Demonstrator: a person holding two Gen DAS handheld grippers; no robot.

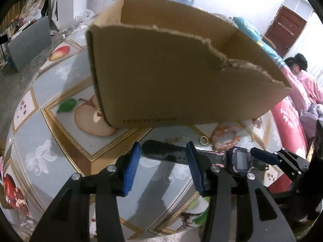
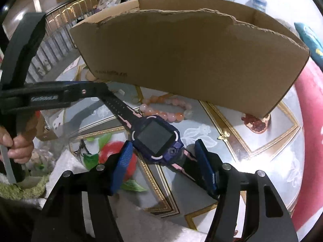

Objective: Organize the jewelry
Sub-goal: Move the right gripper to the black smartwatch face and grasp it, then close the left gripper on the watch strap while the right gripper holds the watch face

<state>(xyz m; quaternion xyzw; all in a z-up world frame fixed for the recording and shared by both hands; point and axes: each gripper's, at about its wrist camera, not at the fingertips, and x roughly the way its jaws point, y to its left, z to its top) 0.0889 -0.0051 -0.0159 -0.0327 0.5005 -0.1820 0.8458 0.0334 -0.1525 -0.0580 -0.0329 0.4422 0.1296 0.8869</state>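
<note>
A purple smartwatch (image 2: pixel 156 139) with a black and pink strap lies on the table in front of an open cardboard box (image 2: pixel 187 54). My right gripper (image 2: pixel 163 157) is open, its blue pads on either side of the watch body and strap. My left gripper (image 1: pixel 163 155) is open, with the far end of the strap (image 1: pixel 161 152) between its pads; it also shows in the right wrist view (image 2: pixel 88 88). The watch face shows at the right of the left wrist view (image 1: pixel 240 160). A pink and orange bead bracelet (image 2: pixel 167 109) lies just behind the watch, and also shows in the left wrist view (image 1: pixel 226 138).
A gold ring (image 1: pixel 203 140) and a thin gold chain (image 1: pixel 173 140) lie near the box (image 1: pixel 171 70). A gold butterfly charm (image 2: pixel 223 135) lies right of the watch. The round table (image 1: pixel 66 92) has a fruit-pattern cover. A person in pink (image 1: pixel 306 76) sits at far right.
</note>
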